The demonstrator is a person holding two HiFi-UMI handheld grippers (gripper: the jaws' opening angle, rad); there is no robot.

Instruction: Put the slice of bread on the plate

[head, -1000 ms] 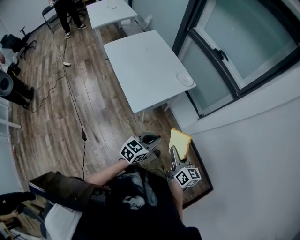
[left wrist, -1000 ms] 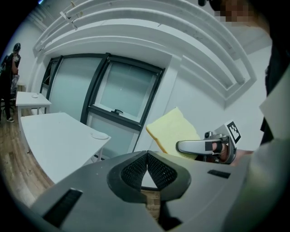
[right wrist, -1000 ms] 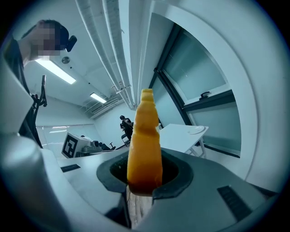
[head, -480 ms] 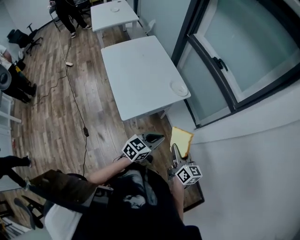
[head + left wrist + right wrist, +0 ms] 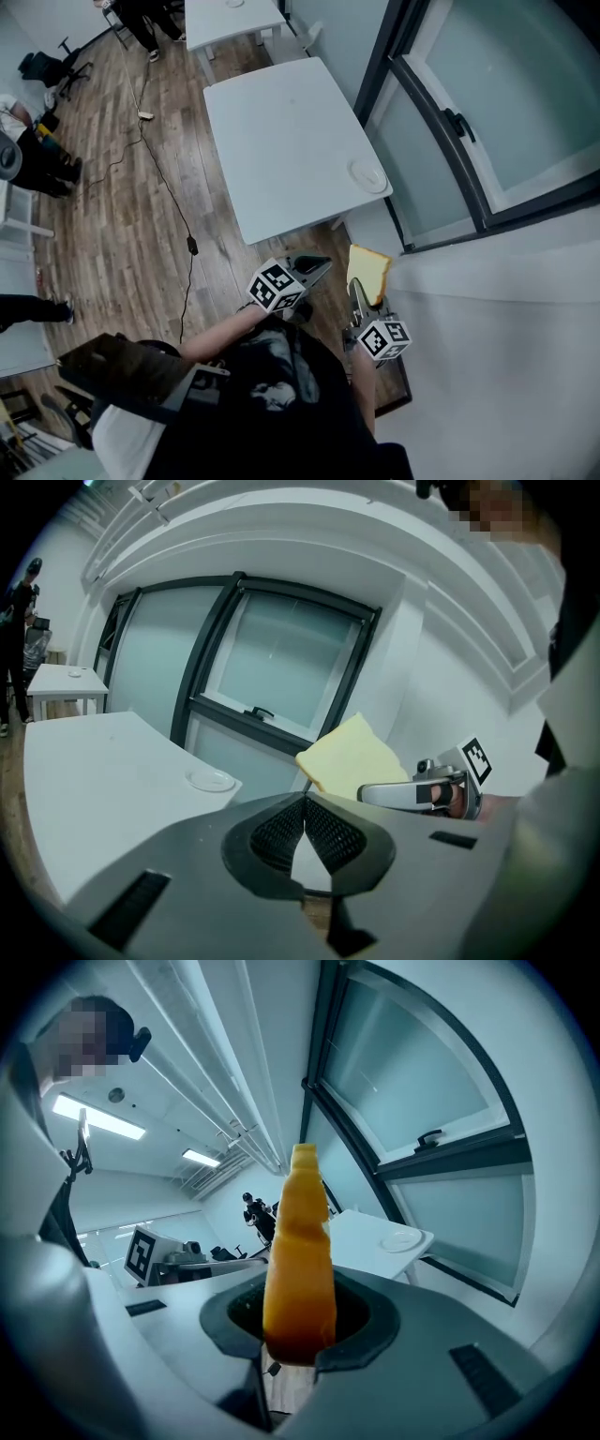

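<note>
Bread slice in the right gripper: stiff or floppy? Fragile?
Probably fairly stiff: the bread slice stands upright above the right gripper, pinched at its lower edge, without drooping. Likely light and soft, so a hard squeeze could dent or tear it. Flat, so it should not roll on the plate.

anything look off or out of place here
Nothing is spilled or broken. The slice of bread stands on edge, clamped in the right tool, short of the white table. The plate sits empty near the table's window-side corner. A cable trails across the floor.
</note>
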